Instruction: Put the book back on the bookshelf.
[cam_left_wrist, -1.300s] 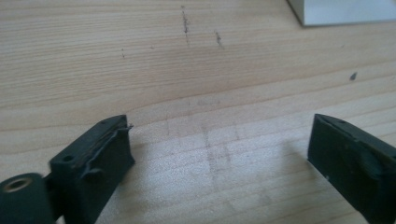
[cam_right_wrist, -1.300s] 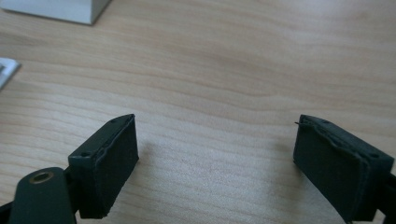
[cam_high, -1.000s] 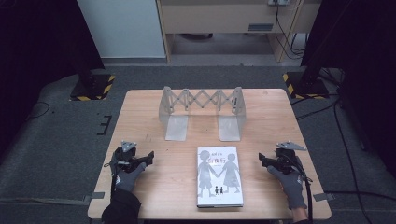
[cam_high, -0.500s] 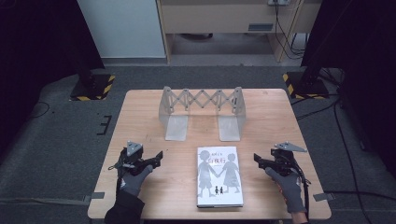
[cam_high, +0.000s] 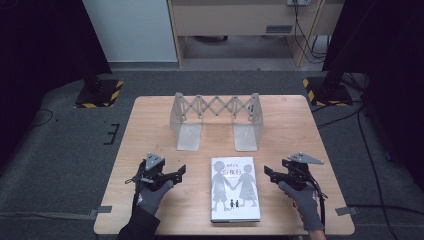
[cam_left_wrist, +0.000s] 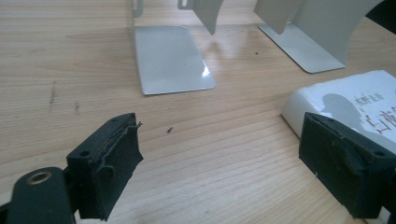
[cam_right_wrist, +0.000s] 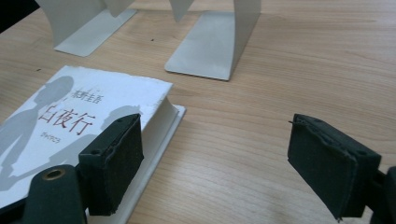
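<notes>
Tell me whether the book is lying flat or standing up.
Lying flat: the book rests closed, cover up, on the table, in front of the bookend rack.

A pale wooden table (cam_high: 150, 117) stands on grey carpet (cam_high: 60, 155). Near its far edge stands a white metal expanding book rack (cam_high: 216, 106), its two upright end plates joined by a scissor lattice, each with a flat foot plate lying on the wood. Beyond the table, two black stands rest on bases striped yellow and black (cam_high: 98, 95), and cables (cam_high: 365, 145) trail across the carpet at the right.
</notes>
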